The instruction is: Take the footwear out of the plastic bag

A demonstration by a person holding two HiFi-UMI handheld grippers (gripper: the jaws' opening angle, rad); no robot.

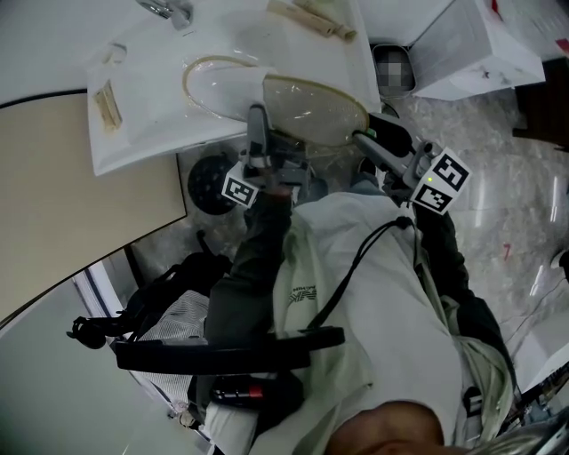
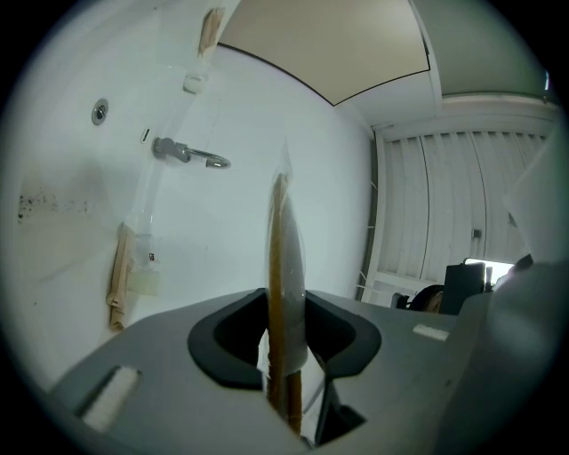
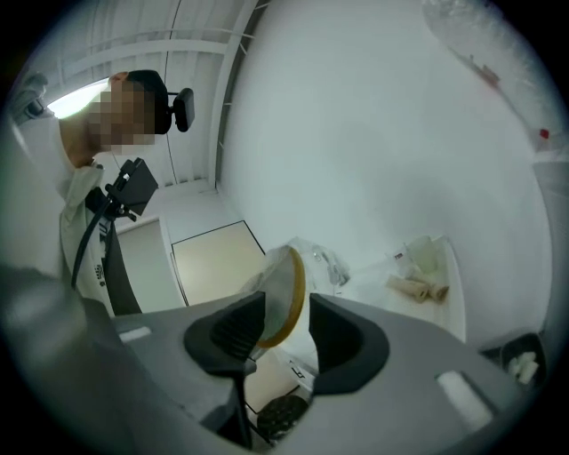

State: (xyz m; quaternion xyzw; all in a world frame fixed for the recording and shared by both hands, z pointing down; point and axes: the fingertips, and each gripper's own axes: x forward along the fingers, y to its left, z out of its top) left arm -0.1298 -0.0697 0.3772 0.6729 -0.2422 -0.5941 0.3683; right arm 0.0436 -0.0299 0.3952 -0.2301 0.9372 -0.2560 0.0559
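Observation:
A flat white slipper with a tan rim (image 1: 316,108), still under clear plastic film, hangs over the near edge of the white table between my two grippers. My left gripper (image 1: 259,124) grips its left end. In the left gripper view the slipper (image 2: 286,258) stands edge-on and the jaws of the left gripper (image 2: 284,329) pinch it and the film. My right gripper (image 1: 362,138) is at the slipper's right end. In the right gripper view the slipper's rim (image 3: 284,298) lies between the jaws of the right gripper (image 3: 286,331), close to the left pad, with a gap on the right.
A second slipper in clear plastic (image 1: 218,82) lies on the white table (image 1: 142,142). Small wrapped items (image 1: 107,102) (image 1: 318,19) and a metal tap (image 1: 171,11) sit further back. A white box (image 1: 471,53) stands at the right, and a round black bin (image 1: 209,182) under the table.

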